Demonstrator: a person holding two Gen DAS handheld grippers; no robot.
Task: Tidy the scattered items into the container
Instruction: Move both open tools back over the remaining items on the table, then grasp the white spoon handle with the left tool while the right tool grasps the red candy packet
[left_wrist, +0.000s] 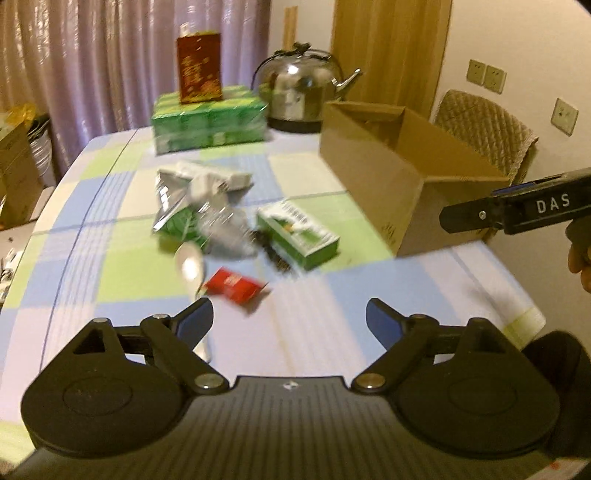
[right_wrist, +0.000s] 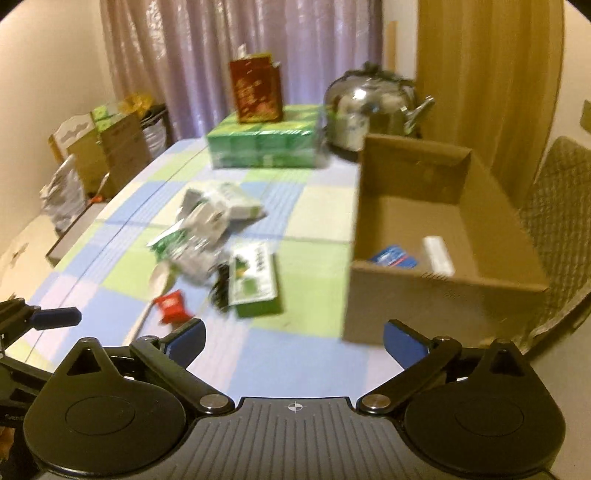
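Scattered on the checked tablecloth lie a red packet (left_wrist: 233, 285) (right_wrist: 170, 305), a white spoon (left_wrist: 190, 266) (right_wrist: 159, 277), a green box (left_wrist: 298, 233) (right_wrist: 254, 284), a dark item (left_wrist: 271, 248) (right_wrist: 221, 291) beside it, and a heap of silver and green wrappers (left_wrist: 199, 206) (right_wrist: 207, 225). The open cardboard box (left_wrist: 373, 173) (right_wrist: 436, 291) stands to the right, holding a blue packet (right_wrist: 394, 257) and a white item (right_wrist: 438, 254). My left gripper (left_wrist: 290, 323) hovers open just short of the red packet. My right gripper (right_wrist: 293, 341) is open too, between the green box and the cardboard box, holding nothing.
At the table's far end a red carton (left_wrist: 199, 68) (right_wrist: 256, 88) stands on a green multipack (left_wrist: 208, 118) (right_wrist: 264, 136), next to a steel kettle (left_wrist: 301, 90) (right_wrist: 373, 110). A padded chair (left_wrist: 487, 133) (right_wrist: 557, 221) is behind the cardboard box. Boxes and bags (right_wrist: 96, 155) are stacked left of the table.
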